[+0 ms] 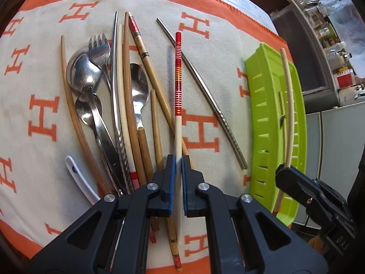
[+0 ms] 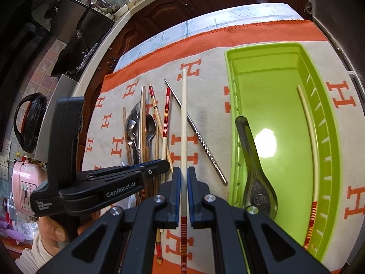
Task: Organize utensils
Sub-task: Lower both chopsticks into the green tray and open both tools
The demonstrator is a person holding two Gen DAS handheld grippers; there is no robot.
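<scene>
Left gripper: clamped on a slim red-striped cream chopstick, above the utensil pile.
Right gripper: pinching a matching chopstick.
Tray: glossy green slotted plastic, just beside the pile.

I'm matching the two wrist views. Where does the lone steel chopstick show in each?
Left wrist: the steel chopstick slants right of centre, left of the green tray.
Right wrist: the steel chopstick slants near centre, just left of the green tray.
Shared landmark: the green tray, on its right in both.
</scene>
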